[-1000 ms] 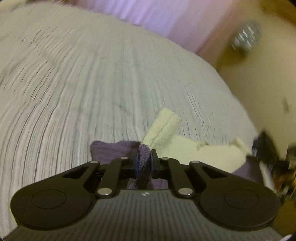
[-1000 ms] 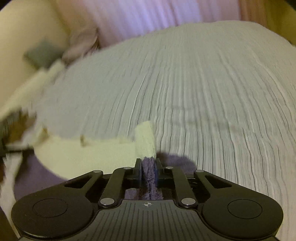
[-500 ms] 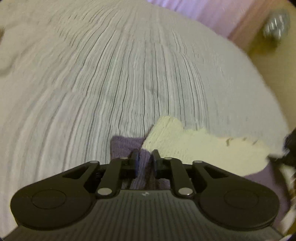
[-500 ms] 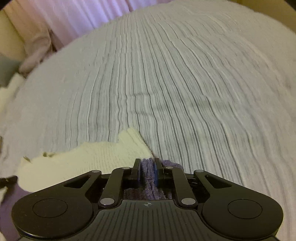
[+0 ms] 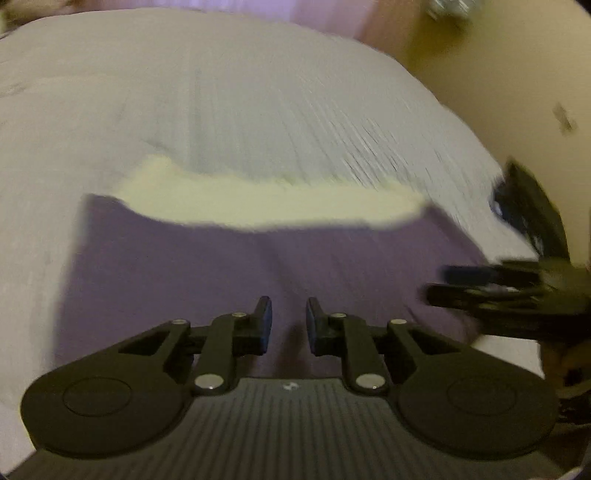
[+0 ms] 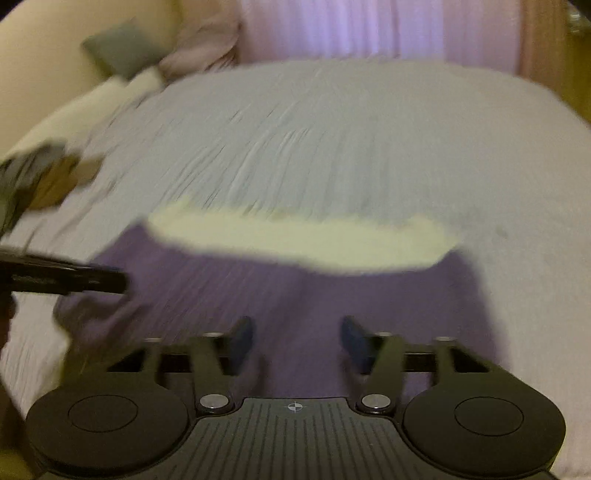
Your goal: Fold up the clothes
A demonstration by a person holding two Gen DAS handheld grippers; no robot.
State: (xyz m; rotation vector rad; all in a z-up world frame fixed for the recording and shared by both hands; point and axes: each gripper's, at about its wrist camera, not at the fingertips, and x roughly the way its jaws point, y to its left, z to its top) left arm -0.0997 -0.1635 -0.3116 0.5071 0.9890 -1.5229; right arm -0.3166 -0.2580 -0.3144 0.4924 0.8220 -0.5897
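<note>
A purple garment [image 5: 229, 273] with a cream band [image 5: 273, 203] along its far edge lies flat on the striped bed [image 5: 258, 92]. My left gripper [image 5: 289, 321] hovers over its near edge; the jaws are closing a little, a gap stays between them and no cloth is in it. In the right wrist view the same purple garment [image 6: 295, 295] and cream band [image 6: 303, 243] spread out ahead. My right gripper [image 6: 297, 339] is above the near edge, jaws opening wide, with nothing between them. Each gripper also shows blurred at the other view's side: right gripper [image 5: 498, 291], left gripper [image 6: 74, 280].
Pillows [image 6: 122, 48] and bedding are piled at the bed's far left corner. A pale curtain [image 6: 351, 29] hangs behind the bed. A cream wall [image 5: 498, 92] borders the bed on the right of the left wrist view.
Both grippers let go of the purple cloth that they pinched and drew back from it. The garment now lies spread flat, with much more of it in view.
</note>
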